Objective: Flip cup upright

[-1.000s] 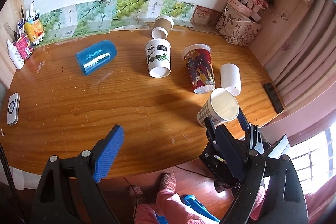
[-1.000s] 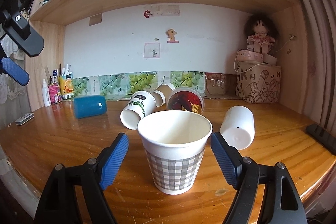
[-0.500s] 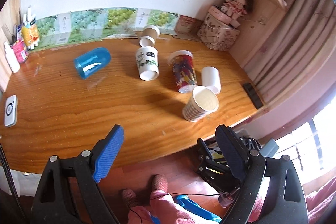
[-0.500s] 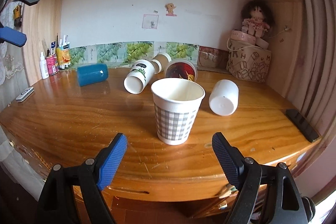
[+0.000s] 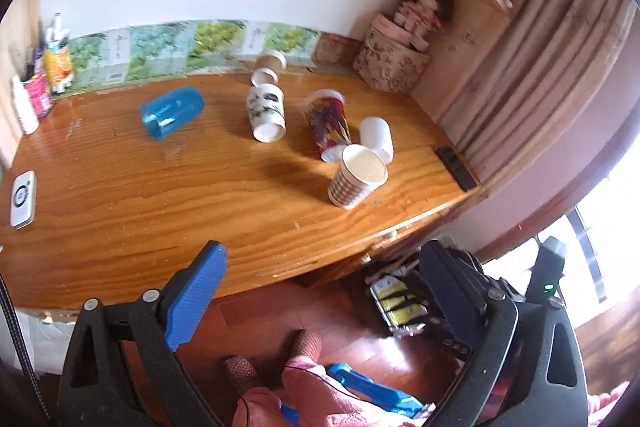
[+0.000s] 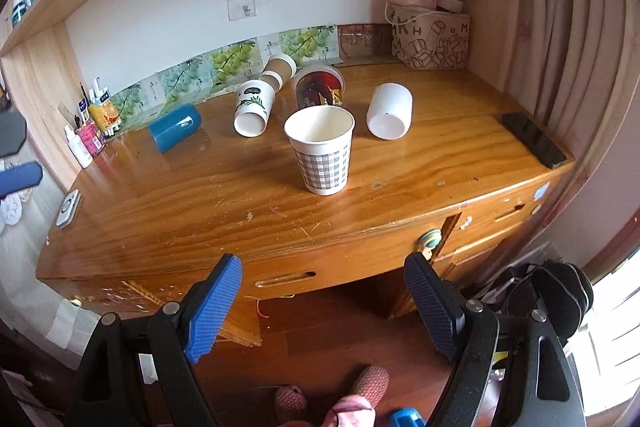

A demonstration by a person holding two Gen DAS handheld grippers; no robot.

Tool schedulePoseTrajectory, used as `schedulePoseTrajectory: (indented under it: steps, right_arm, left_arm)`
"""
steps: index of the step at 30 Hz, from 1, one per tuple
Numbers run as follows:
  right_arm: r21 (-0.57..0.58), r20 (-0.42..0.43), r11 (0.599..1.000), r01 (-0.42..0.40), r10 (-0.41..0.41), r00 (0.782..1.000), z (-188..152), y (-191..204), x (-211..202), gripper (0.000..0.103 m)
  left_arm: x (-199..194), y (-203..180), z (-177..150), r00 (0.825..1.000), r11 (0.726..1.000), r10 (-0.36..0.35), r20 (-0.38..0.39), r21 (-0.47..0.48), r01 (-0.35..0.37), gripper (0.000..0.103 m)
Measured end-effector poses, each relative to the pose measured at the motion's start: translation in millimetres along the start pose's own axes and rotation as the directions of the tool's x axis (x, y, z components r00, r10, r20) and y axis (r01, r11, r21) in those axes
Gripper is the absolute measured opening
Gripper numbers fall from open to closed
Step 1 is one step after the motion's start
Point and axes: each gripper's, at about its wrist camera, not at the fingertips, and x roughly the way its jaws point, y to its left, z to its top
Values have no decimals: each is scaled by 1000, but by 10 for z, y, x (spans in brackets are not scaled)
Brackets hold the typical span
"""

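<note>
since the checked paper cup point(image 6: 323, 151) stands upright nr the desk's point(image 6: 224, 211) front edge w/ both grippers point(image 6: 322, 301) point(image 5: 320, 291) spread & empty, it's prob light, thin, crushable: pinch mid-wall softly.

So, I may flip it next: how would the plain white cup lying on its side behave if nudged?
The plain white cup lies on bare polished desk, so it would probably roll, curving if tapered. It looks thin and empty, likely light and easily dented by a hard squeeze.
</note>
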Motion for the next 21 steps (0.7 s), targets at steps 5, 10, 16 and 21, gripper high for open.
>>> schedulePoseTrajectory:
  steps: [5,10,16,21]
  right_arm:
    - [80,-48,996,-23,27,998,234,-107,-409,84]
    - [68,-60,997,-29,33,998,545,-158,-711,84]
    - [39,3,995,-94,94,996,874,-233,-965,103]
    - [5,56,991,-136,135,989,1152,-357,-1065,103]
  left_arm:
    - [-234,-107,53,997,999,39,63,4,-39,101]
    - [-361,-234,141,992,997,76,98,0,-76,102]
    - [-426,-459,292,972,989,147,185,-4,-149,102]
    - [-435,-708,424,906,949,315,282,-98,-300,102]
